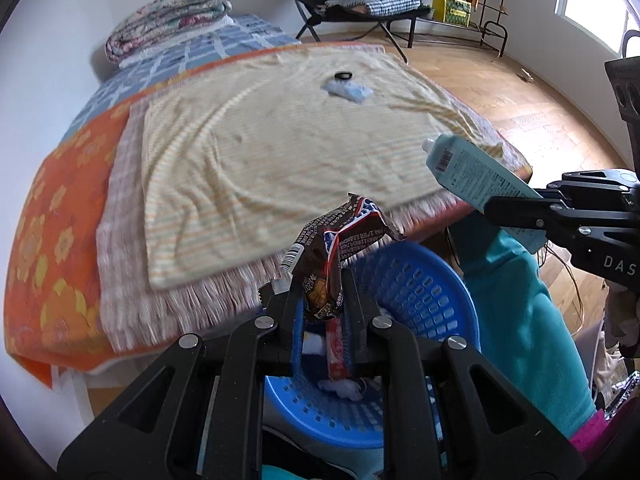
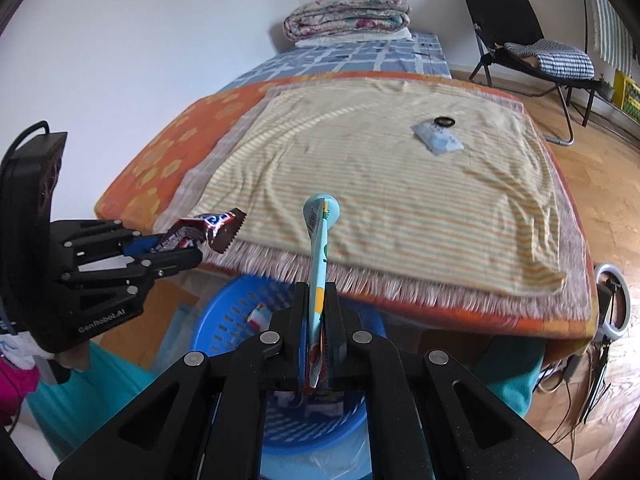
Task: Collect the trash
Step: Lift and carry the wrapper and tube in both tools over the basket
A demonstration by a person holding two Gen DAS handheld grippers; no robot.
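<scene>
My left gripper is shut on a crumpled brown snack wrapper and holds it above the blue plastic basket. The left gripper also shows in the right wrist view, with the wrapper in it. My right gripper is shut on a flattened light-blue tube, held over the basket. The tube also shows in the left wrist view. The basket holds several pieces of trash. A pale blue packet and a black ring lie on the striped yellow cloth.
The bed has an orange cover with a fringed edge and folded quilts at its head. A black folding chair stands on the wood floor at the right. A ring light and cables are by the bed's corner.
</scene>
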